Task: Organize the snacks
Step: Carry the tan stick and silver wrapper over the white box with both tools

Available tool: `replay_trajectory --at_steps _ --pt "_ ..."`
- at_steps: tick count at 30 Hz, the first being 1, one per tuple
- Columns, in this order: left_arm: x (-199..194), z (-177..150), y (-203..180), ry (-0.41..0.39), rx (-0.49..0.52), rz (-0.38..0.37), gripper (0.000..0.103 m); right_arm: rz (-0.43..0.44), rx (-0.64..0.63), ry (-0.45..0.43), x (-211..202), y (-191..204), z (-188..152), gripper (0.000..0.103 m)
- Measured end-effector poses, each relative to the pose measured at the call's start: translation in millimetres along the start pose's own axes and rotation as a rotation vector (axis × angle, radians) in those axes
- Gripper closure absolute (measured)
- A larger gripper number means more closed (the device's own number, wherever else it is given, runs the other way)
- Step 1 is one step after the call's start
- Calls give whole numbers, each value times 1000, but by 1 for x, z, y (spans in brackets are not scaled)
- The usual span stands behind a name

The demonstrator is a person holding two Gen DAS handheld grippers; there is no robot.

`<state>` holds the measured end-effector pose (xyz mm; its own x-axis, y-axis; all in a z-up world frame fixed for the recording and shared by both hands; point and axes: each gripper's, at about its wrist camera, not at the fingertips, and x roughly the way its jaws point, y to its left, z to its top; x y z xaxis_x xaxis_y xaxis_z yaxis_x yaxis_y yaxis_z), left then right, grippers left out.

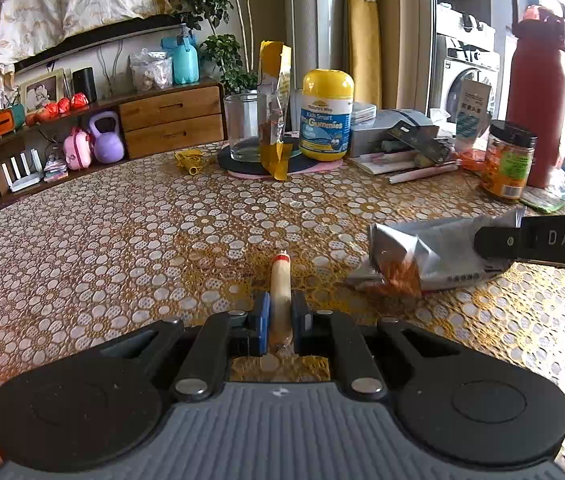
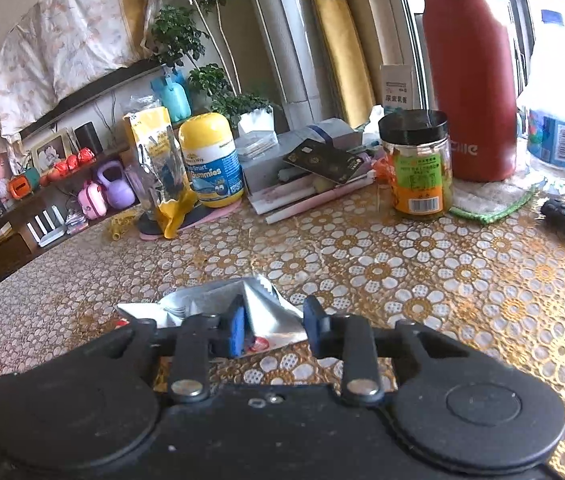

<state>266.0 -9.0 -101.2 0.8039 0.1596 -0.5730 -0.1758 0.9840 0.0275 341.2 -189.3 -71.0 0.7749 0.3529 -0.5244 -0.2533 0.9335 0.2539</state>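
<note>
Your left gripper [image 1: 280, 318] clamps the sausage stick [image 1: 281, 300] just above the table [image 1: 122, 240]. Your right gripper [image 2: 272, 330] appears to pinch the silver snack bag [image 2: 258, 304], though its right pad seems barely touching. Hold the mouth wide and feed the stick in straight.

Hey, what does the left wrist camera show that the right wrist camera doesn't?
Left wrist only: the sausage stick clamped in the left gripper. Right wrist only: both blue pads of the right gripper flanking the silver snack bag. Both: that bag, the yellow-capped gummies bottle, the black-lidded jar and the red bottle.
</note>
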Motion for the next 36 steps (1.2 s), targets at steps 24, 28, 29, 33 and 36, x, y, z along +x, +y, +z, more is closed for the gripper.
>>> replay_trajectory --at_steps 24,28,29,33,36 --pt "-179 -37 29 -86 -35 -48 93 17 80 -74 -139 9 -54 83" --pt "-207 -45 42 -100 -45 -36 93 29 79 -78 -161 18 -61 83" --pt "-214 -47 47 -106 -51 -30 92 33 76 -81 -166 20 -62 83" --pt "-237 -52 62 -129 -71 -15 93 44 64 -85 -182 34 -66 83" --pt "-251 -55 73 -144 -83 -1 92 57 48 -95 -192 45 -67 83"
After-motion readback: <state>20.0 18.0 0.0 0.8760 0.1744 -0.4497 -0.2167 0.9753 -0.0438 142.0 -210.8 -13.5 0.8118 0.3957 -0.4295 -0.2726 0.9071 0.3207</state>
